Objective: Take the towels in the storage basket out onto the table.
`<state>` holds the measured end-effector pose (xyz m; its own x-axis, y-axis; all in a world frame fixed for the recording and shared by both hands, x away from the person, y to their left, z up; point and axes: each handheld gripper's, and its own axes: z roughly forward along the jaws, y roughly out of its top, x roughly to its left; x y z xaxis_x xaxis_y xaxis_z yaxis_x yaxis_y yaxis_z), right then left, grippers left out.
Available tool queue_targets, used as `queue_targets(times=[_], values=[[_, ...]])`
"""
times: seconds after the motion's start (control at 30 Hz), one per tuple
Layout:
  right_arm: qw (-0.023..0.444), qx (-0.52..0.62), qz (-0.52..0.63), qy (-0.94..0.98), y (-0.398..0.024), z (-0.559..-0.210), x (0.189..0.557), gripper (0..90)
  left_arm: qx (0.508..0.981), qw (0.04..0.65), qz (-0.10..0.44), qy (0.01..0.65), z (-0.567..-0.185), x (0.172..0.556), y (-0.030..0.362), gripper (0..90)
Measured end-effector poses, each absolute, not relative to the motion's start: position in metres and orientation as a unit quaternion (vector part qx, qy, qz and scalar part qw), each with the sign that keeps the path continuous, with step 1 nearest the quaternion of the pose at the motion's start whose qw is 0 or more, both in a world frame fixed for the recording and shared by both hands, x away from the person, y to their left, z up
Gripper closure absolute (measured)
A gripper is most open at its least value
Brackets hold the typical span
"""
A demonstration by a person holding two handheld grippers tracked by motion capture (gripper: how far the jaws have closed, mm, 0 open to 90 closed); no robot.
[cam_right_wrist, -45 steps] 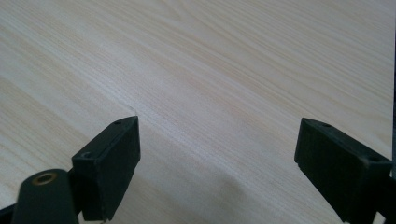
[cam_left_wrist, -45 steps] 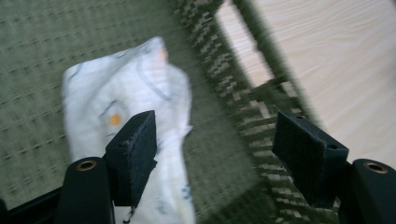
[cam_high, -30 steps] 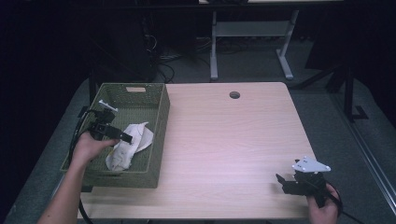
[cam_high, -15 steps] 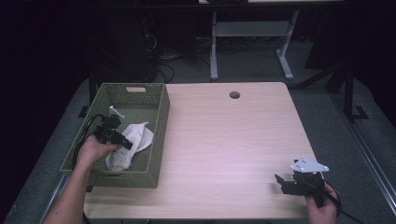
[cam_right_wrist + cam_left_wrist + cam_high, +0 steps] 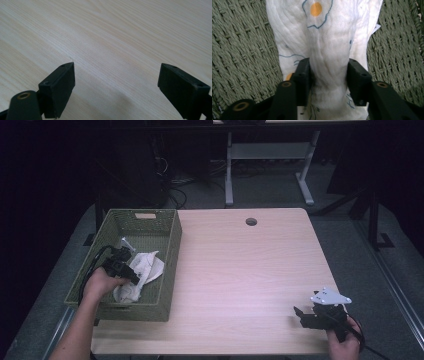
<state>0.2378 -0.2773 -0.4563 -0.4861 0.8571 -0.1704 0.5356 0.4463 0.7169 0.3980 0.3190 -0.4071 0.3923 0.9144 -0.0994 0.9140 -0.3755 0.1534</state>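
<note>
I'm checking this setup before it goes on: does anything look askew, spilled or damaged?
Nothing stands out. The white cloth lies crumpled in the green basket, bunched between the pads of the left gripper, whose jaws have just been closing. The right gripper is open over the bare table.

The table (image 5: 240,270) lies bare from the basket's (image 5: 170,265) right wall across to the right edge, and from the far edge to the near one; only a small cable hole (image 5: 251,221) breaks it near the far edge. The right gripper (image 5: 305,316) sits at the near right corner, its wide-apart jaws over plain wood. The basket takes up the left edge, its walls closing in all four sides, so the way in is from above. Inside, the cloth (image 5: 142,270) covers the middle and near floor, and the left gripper (image 5: 134,274) with its hand and cable fills the left part. The far end of the basket floor is free.
</note>
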Motion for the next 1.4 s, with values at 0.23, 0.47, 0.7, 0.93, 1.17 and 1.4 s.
queue_targets(times=[0.23,0.47,0.7,0.93,1.17,1.4], values=[[0.267,0.430,0.302,0.808,-0.277,-0.457,0.238,13.9,0.832,0.087,0.000,0.547,-0.410,0.397,0.318,69.4],[0.266,0.435,0.305,0.805,-0.282,-0.458,0.238,13.9,0.827,0.110,0.005,0.552,-0.403,0.394,0.326,74.6],[0.265,0.435,0.306,0.804,-0.282,-0.459,0.239,13.9,0.814,0.160,0.013,0.558,-0.382,0.390,0.333,75.4],[0.267,0.435,0.307,0.803,-0.279,-0.457,0.239,13.9,0.811,0.197,0.025,0.550,-0.366,0.381,0.333,75.7],[0.272,0.435,0.307,0.802,-0.280,-0.456,0.238,13.9,0.807,0.217,0.026,0.549,-0.360,0.374,0.336,75.7],[0.270,0.443,0.307,0.798,-0.283,-0.456,0.238,13.9,0.800,0.237,0.025,0.550,-0.353,0.372,0.338,75.7]])
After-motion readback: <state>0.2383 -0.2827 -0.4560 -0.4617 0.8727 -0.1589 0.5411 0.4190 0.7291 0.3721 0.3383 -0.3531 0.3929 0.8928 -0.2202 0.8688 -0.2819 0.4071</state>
